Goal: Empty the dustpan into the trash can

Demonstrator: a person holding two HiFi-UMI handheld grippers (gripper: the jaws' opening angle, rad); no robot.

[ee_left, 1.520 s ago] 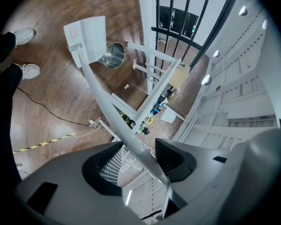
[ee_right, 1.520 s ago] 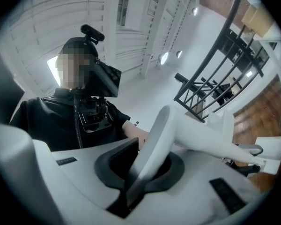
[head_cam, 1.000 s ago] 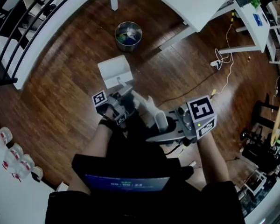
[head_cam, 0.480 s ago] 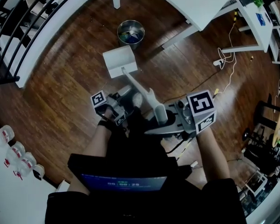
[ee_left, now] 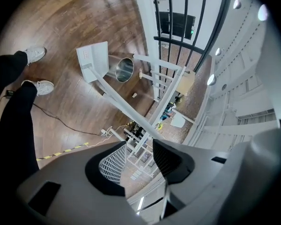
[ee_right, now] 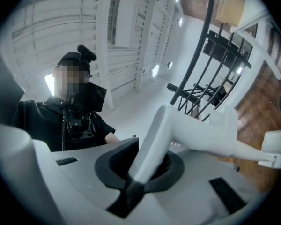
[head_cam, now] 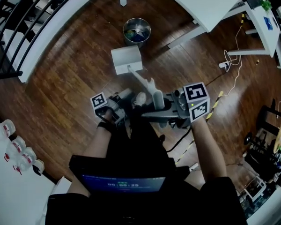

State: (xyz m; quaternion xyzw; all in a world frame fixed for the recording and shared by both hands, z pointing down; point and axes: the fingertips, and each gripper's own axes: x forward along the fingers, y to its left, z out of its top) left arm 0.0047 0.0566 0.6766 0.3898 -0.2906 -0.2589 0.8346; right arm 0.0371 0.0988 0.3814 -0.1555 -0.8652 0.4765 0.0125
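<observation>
1. Floor (head_cam: 61,93): dark wood boards, filling most of the head view.
2. Table (head_cam: 196,3): white, at the top of the head view, its legs standing on the floor beyond the can.
3. Railing (head_cam: 18,27): black bars along the upper left edge.
4. Person (head_cam: 131,172): dressed in black and seen from above, with a gripper in each hand.
5. Dustpan (head_cam: 126,59): white. Its pan sits just beside the can, on the person's side, and its long handle (ee_right: 196,135) slants back to the right gripper. From the left gripper view the pan (ee_left: 92,60) overlaps the can's rim. I cannot tell whether the pan touches the floor.
6. Can (head_cam: 136,31): a round steel can, upright on the floor near a table leg, with blue and green scraps inside. It also shows in the left gripper view (ee_left: 123,69).
7. Right gripper (head_cam: 154,110): its jaws are clamped narrow on the handle's end (ee_right: 145,165).
8. Left gripper (head_cam: 122,100): it is near the handle but apart from it. Its jaws (ee_left: 139,146) stand apart with nothing between them, and they have just been closing.
9. Cord (head_cam: 229,78): thin and white, trailing across the floor at the right.
</observation>
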